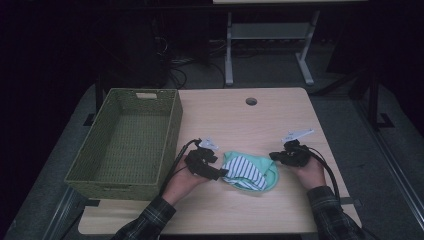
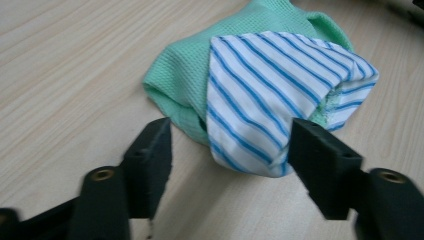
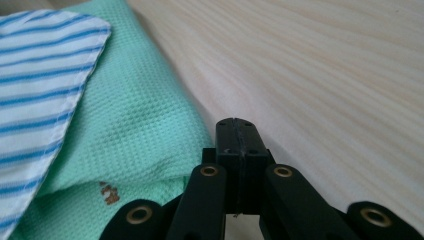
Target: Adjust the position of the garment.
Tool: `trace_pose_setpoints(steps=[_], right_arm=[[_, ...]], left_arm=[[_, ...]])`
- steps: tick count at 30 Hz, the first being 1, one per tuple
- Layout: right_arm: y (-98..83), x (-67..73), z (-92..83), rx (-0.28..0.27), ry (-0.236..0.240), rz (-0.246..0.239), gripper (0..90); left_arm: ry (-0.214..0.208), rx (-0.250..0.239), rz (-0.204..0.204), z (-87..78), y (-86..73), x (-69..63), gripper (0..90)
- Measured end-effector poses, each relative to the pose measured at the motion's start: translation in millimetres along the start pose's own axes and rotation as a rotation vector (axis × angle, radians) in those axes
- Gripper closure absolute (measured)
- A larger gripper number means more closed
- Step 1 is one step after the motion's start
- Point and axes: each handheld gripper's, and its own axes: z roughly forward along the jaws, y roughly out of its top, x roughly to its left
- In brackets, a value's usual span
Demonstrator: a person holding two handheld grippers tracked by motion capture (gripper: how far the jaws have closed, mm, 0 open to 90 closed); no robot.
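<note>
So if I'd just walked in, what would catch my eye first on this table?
Probably the bright bundle of cloth near the table's front edge: a mint-green cloth with a blue-and-white striped cloth folded over it. A hand-held gripper sits at either side, the left hand-held gripper open around the striped edge, the right hand-held gripper shut beside the green. A big empty woven basket stands to the left.

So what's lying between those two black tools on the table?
A folded cloth bundle, green with a blue-striped piece on top, seen in the high view.
</note>
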Motion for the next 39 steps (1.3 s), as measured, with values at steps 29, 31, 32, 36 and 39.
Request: trace_pose_setpoints(steps=[29,31,32,36,39], right_arm=[[-36.1,54.1,-26.8,0.026,0.061,-0.046,89.8],[-36.7,60.1,-27.5,0.024,0.070,-0.056,89.8],[-37.4,63.1,-27.3,0.016,0.072,-0.058,89.8],[-39.9,74.2,-25.5,0.027,0.098,-0.064,89.8],[-40.1,79.1,-24.9,0.019,0.102,-0.084,89.8]], left_arm=[[-0.006,0.034,0.039,-8.8,-10.8,-9.5,20.5],[-0.006,0.035,0.041,-9.0,-11.0,-9.5,20.5],[-0.005,0.037,0.042,-9.2,-11.0,-9.6,20.5],[-0.005,0.037,0.045,-9.9,-11.0,-10.5,20.5],[-0.005,0.038,0.046,-9.7,-11.1,-10.4,20.5]])
